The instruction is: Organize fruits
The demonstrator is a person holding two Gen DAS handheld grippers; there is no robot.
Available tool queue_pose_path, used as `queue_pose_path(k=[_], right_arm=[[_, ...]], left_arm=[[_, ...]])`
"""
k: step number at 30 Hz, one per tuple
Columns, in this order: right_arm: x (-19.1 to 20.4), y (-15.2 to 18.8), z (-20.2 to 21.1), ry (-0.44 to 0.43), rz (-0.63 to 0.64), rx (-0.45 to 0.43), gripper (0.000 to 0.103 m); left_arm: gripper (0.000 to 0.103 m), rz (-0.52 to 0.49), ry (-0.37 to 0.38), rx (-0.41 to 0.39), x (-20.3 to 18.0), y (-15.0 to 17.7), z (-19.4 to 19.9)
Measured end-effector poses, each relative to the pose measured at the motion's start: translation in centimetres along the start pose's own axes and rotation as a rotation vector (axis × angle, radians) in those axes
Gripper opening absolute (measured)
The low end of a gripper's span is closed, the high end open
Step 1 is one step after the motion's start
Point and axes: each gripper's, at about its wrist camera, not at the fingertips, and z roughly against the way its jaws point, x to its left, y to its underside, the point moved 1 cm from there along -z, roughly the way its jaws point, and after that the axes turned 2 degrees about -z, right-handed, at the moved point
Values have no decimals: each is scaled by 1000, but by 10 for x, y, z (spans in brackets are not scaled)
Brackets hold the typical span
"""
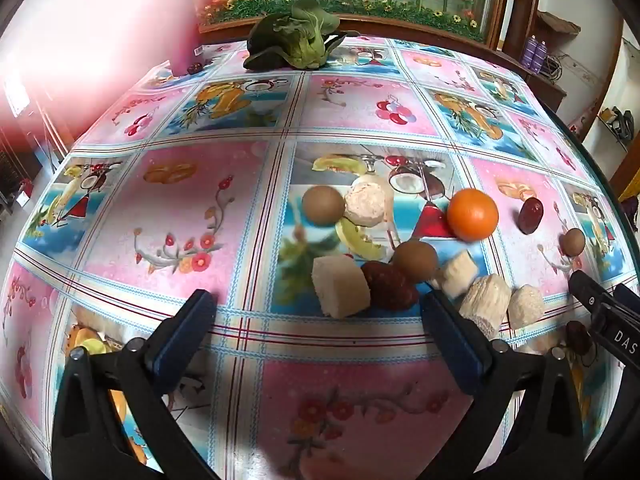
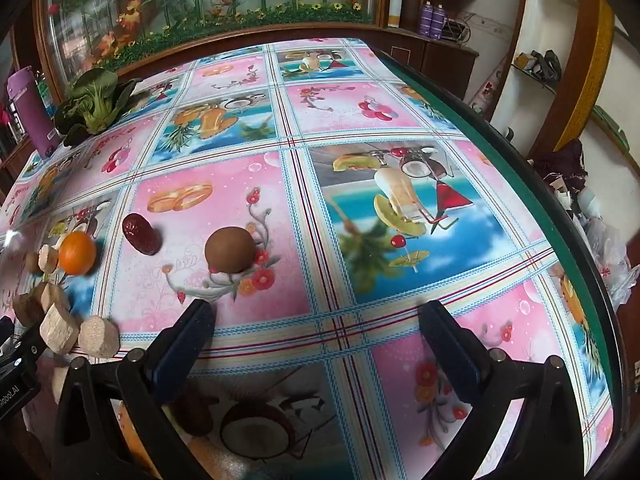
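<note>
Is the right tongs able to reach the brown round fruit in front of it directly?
Probably yes. The right tongs are open, and the brown round fruit sits alone on the tablecloth just ahead, slightly left, with nothing between them; the red date lies apart.

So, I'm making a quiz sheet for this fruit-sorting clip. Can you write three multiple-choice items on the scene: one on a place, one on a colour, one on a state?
1. Where does the leafy green vegetable lie?
A. at the table's far end
B. between the left gripper's fingers
C. on the orange

2. What colour is the bottle beside the vegetable?
A. yellow
B. purple
C. white

3. How does the right gripper stand?
A. shut on a date
B. shut on the orange
C. open, holding nothing

Answers: 1 A, it sits far beyond the fruit cluster; 2 B, the right wrist view shows it purple; 3 C, its fingers are spread wide over bare tablecloth.
</note>
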Motion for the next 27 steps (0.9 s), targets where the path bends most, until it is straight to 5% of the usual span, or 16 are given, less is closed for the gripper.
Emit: queue_pose_path(k=[27], right_arm=[[0,0,0,-1,0,2,103]], left_arm=[[103,0,0,0,-2,1,1]])
